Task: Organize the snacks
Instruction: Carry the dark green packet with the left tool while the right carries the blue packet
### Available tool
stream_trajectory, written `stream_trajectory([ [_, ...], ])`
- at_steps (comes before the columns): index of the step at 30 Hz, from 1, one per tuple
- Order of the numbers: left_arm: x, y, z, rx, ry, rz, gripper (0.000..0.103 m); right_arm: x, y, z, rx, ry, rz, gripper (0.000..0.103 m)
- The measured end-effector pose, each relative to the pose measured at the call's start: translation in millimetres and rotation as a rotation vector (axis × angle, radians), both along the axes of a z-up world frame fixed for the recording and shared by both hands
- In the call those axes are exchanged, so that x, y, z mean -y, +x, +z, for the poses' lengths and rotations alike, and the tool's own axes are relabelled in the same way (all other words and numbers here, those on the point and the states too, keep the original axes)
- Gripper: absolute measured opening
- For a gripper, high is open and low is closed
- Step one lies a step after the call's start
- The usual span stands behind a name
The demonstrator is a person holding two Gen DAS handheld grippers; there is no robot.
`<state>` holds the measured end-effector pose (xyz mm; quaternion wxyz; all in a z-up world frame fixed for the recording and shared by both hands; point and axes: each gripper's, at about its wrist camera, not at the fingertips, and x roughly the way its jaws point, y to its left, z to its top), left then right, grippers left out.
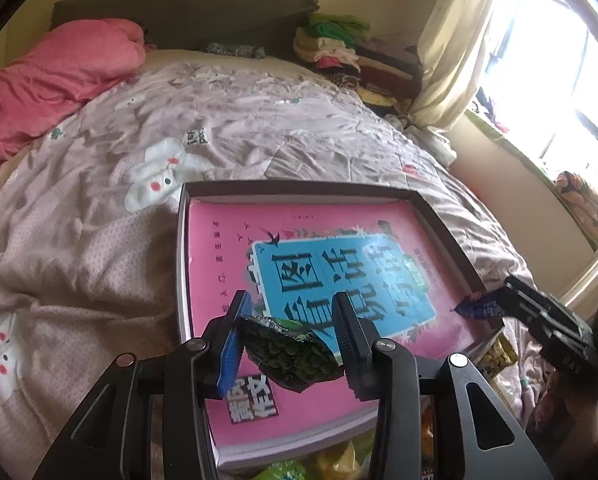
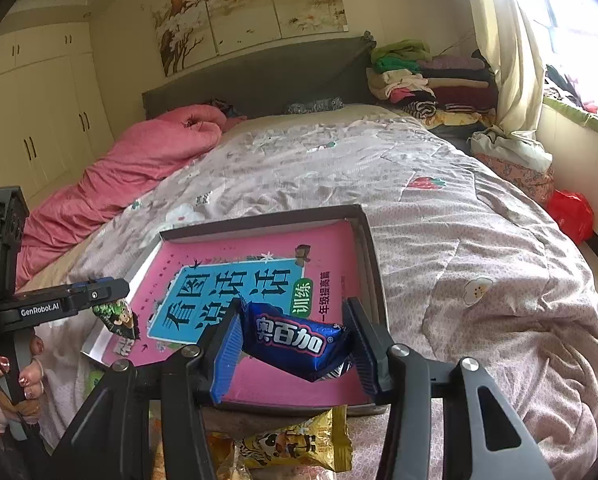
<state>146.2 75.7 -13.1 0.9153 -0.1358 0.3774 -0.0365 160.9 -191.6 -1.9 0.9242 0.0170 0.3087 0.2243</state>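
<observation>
A shallow dark box (image 1: 299, 190) with a pink book (image 1: 227, 248) lying in it sits on the bed; it also shows in the right wrist view (image 2: 259, 218). My left gripper (image 1: 293, 330) is shut on a green pea snack packet (image 1: 287, 350) above the box's near part; that packet also shows in the right wrist view (image 2: 117, 316). My right gripper (image 2: 295, 330) is shut on a blue candy packet (image 2: 295, 338) above the box's near right corner; its tip shows in the left wrist view (image 1: 479, 306).
More snack packets lie on the quilt in front of the box, a yellow one (image 2: 299, 440) and green and yellow ones (image 1: 299, 468). A pink duvet (image 1: 51, 80) lies at the far left, folded clothes (image 2: 431, 80) by the headboard, a curtain (image 1: 455, 40) at the right.
</observation>
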Motion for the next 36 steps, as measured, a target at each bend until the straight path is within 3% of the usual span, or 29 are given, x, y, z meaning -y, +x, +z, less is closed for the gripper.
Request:
stream_trajectory([
  [19,11.2,-4.5,-15.4,-0.032,0.036,-0.029,0.043,-4.7,0.9,-16.2,-0.029,-0.069,0.003,0.050],
  [36,12.3,-21.3,-39.5,-0.116,0.065,-0.049,0.043,-7.4,-7.5,-23.5,-0.028,-0.115,0.029,0.050],
])
